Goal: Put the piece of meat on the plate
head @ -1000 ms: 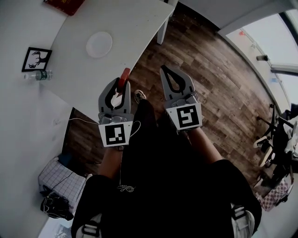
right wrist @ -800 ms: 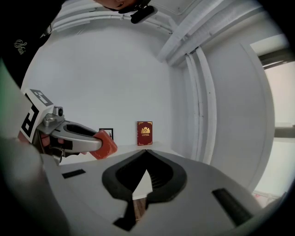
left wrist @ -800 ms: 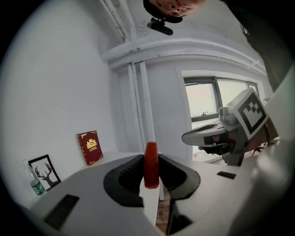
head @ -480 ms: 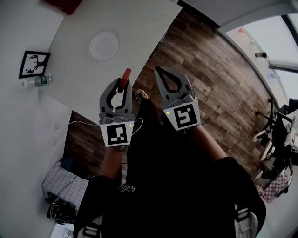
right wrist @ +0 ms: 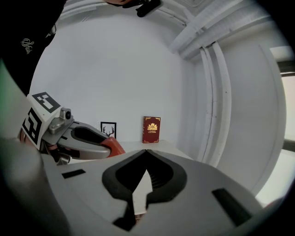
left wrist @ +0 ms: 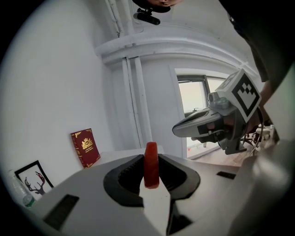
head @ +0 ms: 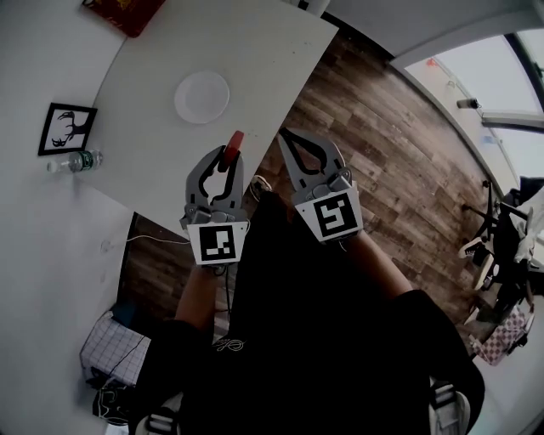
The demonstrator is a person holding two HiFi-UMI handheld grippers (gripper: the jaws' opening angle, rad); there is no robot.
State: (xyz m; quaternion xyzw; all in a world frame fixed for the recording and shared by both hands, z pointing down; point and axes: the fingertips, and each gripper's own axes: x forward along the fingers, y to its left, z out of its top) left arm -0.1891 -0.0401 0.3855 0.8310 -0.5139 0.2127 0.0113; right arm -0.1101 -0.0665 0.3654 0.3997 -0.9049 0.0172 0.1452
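Note:
A red piece of meat (head: 235,141) stands upright between the tips of my left gripper (head: 228,155), which is shut on it. It is held over the near edge of the white table (head: 263,59). The white plate (head: 202,97) lies on the table, a little beyond the meat and to its left. In the left gripper view the meat (left wrist: 151,165) sticks up from the left gripper (left wrist: 151,174). My right gripper (head: 285,136) is shut on nothing, just right of the left one, over the table's edge. In its own view the right gripper (right wrist: 146,151) has its tips touching.
A red book (head: 127,10) stands at the table's far end against the wall. A framed deer picture (head: 68,127) and a water bottle (head: 76,161) are at the table's left side. Wooden floor (head: 382,153) lies to the right; the person's dark clothing fills the lower head view.
Both grippers have moved forward towards the table, the meat still held in the left one. The plate now lies closer to the meat.

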